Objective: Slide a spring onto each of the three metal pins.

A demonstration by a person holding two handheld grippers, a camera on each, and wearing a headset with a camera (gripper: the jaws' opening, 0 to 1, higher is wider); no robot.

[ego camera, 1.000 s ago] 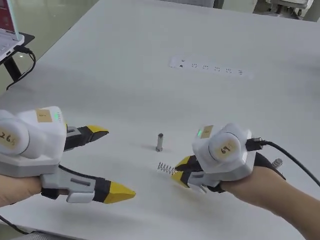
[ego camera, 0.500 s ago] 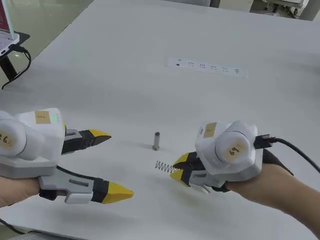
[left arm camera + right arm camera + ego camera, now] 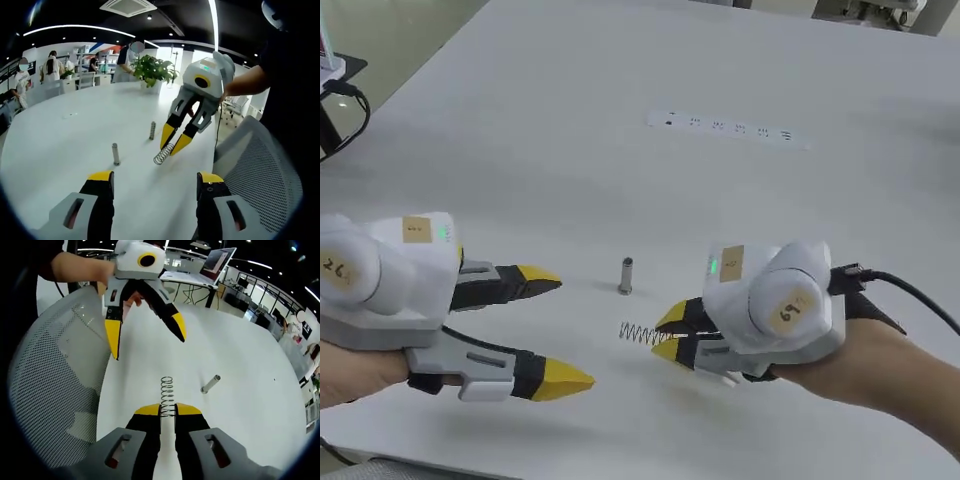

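- Right gripper (image 3: 667, 334) jaws clenched on one end of the spring (image 3: 638, 333), leaving the coil's bore free for threading.
- Pin (image 3: 626, 276) stands upright on the tabletop (image 3: 620, 150), near the spring, at its 12 o'clock.
- Left gripper (image 3: 568, 330) jaws released, empty, at 9 o'clock.

Head view high, looking down on short upright grey metal pin (image 3: 626, 276), both gripper views low, close beside pin, facing each other, all sharing it.

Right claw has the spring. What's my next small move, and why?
Probably lift the right claw and tip the spring upright over the bare pin: it is clamped by one end, roughly level, its free end just short of the standing pin.
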